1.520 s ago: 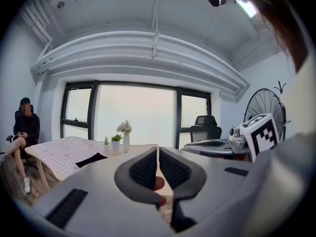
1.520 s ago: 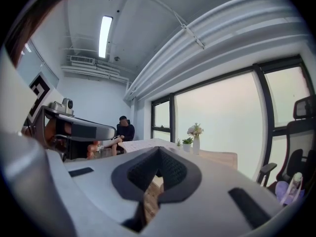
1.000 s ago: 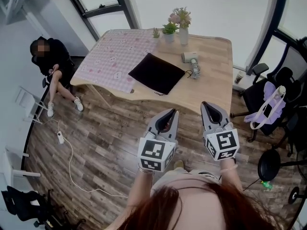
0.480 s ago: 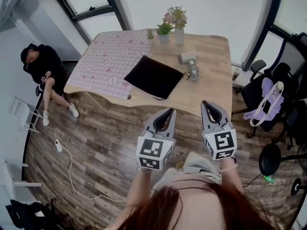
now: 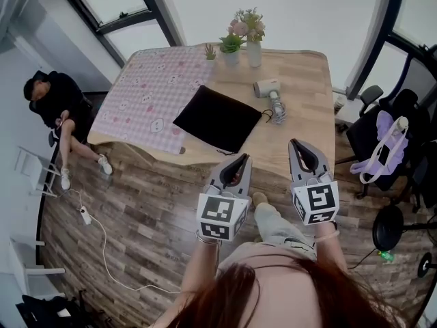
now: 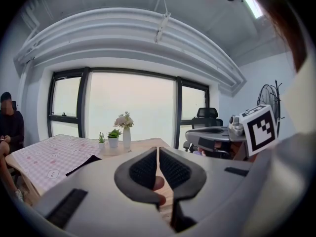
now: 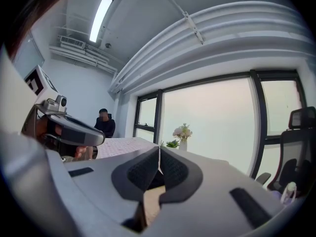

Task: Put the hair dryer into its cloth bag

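Note:
A white hair dryer (image 5: 270, 91) lies on the wooden table (image 5: 304, 121), its cord coiled just below it. To its left a flat black cloth bag (image 5: 217, 118) rests partly on the pink checked tablecloth (image 5: 147, 94); the bag's edge (image 6: 81, 165) shows in the left gripper view. My left gripper (image 5: 242, 158) and right gripper (image 5: 296, 144) hover side by side at the table's near edge, short of both objects. Both are shut and hold nothing.
Potted plants and a vase of flowers (image 5: 248, 33) stand at the table's far edge. A person (image 5: 58, 108) sits at the left by the window. Office chairs (image 5: 399, 142), one with a purple bag, stand at the right. A white cable (image 5: 102, 251) runs over the wood floor.
Both grippers and my head have come closer to the table; the table's near edge now lies under the gripper tips. Their jaws stay shut.

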Demonstrator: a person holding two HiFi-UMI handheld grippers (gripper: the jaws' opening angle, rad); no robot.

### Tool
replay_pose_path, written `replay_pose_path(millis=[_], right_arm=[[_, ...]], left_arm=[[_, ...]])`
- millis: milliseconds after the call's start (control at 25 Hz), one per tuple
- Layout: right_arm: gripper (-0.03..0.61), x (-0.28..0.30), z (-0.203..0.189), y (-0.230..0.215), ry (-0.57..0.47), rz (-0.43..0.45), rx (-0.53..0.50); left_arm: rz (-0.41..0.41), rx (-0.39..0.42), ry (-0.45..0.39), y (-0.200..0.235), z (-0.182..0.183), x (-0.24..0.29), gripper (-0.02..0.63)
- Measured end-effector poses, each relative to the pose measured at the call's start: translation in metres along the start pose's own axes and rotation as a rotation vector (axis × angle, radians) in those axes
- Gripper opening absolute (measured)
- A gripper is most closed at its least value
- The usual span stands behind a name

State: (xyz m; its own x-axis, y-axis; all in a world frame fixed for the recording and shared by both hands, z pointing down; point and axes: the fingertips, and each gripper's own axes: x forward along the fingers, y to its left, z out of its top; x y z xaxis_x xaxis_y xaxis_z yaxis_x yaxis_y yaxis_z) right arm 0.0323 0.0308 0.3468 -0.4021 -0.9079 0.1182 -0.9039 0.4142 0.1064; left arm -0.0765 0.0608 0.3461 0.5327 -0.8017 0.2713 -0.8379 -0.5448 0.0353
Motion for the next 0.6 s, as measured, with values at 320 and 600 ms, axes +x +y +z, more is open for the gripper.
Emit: replay_pose_path(millis=[320, 600], right_arm=[[0.003, 0.053, -0.012, -0.023, 0.039, 0.013, 0.02], [0.023, 0.097, -0.023, -0.045, 0.085, 0.036, 0.023]], left_arm=[[-0.017, -0.017, 0.051, 0.033, -0.007, 0.051, 0.021], [-0.004, -0.044, 0.108, 0.062, -0.02, 0.094, 0.021]])
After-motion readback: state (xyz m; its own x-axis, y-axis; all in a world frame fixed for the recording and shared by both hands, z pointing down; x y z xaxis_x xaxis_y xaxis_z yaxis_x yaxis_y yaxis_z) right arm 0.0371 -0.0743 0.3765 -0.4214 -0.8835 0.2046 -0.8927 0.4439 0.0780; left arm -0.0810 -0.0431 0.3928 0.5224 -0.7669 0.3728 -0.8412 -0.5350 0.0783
